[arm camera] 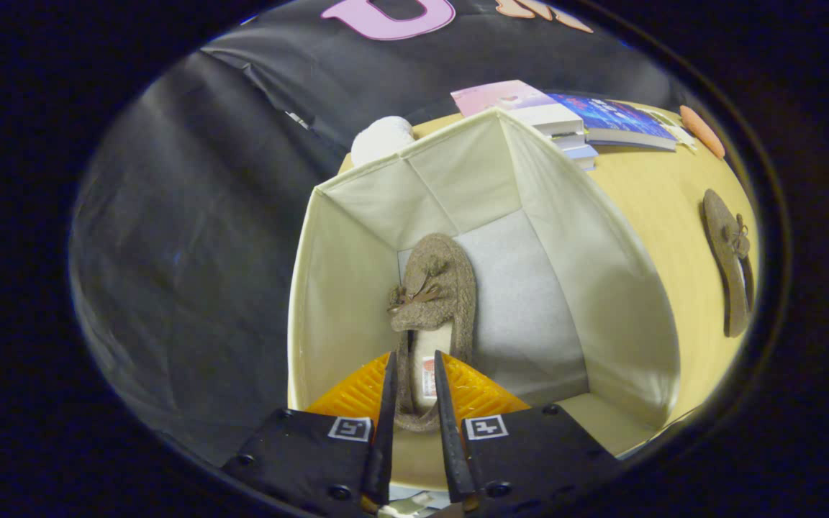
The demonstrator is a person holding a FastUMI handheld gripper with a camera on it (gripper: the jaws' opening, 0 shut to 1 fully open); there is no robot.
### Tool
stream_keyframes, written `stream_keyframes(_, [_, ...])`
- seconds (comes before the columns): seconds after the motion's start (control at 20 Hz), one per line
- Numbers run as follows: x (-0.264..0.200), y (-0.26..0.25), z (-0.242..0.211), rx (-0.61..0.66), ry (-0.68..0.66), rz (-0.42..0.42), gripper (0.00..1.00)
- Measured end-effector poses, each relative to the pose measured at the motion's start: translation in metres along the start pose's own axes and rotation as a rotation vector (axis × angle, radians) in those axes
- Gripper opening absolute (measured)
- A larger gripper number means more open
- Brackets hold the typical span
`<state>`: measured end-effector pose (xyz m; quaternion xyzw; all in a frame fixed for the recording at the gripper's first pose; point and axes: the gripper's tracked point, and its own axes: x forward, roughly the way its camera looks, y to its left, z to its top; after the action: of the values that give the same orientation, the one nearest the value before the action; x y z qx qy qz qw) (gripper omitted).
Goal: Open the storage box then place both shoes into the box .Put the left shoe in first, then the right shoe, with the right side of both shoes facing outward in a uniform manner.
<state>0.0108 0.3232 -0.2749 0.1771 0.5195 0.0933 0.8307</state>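
Note:
The cream fabric storage box (594,288) stands open on the wooden table (659,194). Inside it, a brown felt shoe (435,288) with a small bow lies along the left wall, toe pointing away from me. Its heel sits between my fingers, and my gripper (413,363) is shut on that heel, reaching down over the box's near rim. The second brown shoe (730,266) lies on the table to the right of the box, outside it.
A stack of books (601,119) lies behind the box at the table's far side, with a small orange object (702,131) to their right. A white rounded thing (382,137) sits behind the box's far-left corner. The box floor right of the shoe is bare.

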Motion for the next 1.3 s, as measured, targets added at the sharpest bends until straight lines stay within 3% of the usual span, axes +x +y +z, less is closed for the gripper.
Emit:
stream_keyframes(0.35, [-0.029, -0.013, 0.031, 0.007, -0.073, 0.058, 0.33])
stream_keyframes(0.7, [-0.081, -0.067, 0.1, 0.024, -0.203, 0.067, 0.33])
stream_keyframes(1.0, [-0.125, -0.163, 0.14, 0.054, -0.287, -0.024, 0.34])
stream_keyframes(1.3, [-0.151, -0.28, 0.136, 0.105, -0.304, -0.148, 0.34])
